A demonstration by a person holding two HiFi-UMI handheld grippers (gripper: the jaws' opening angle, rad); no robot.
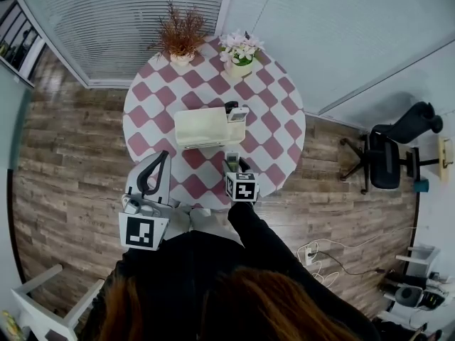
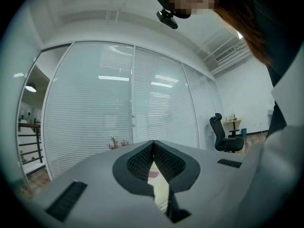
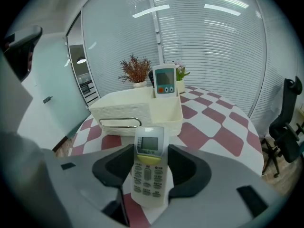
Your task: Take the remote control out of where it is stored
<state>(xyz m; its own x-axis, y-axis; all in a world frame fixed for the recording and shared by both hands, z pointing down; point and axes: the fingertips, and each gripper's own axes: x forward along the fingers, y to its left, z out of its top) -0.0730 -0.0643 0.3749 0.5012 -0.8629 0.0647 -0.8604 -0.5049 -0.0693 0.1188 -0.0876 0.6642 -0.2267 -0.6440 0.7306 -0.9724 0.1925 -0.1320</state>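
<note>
A white remote control [image 3: 148,170] with a small screen and a yellow button lies lengthwise between the jaws of my right gripper [image 3: 151,158], whose pads press both its sides. It hangs over the near edge of the checked table, in front of the cream storage box [image 3: 123,109]. The head view shows that remote [image 1: 232,159] sticking out of the right gripper [image 1: 235,168] just short of the box [image 1: 201,126]. A second remote [image 3: 165,81] stands upright in the box's side compartment. My left gripper [image 1: 160,163] is raised off the table's near left edge, jaws together and empty.
The round red-and-white checked table [image 1: 277,119] carries a dried reddish plant [image 1: 181,38] and a pot of pale flowers [image 1: 240,52] at its far side. A black office chair [image 1: 391,155] stands to the right, a white chair [image 1: 50,297] at the lower left. Glass walls with blinds stand behind.
</note>
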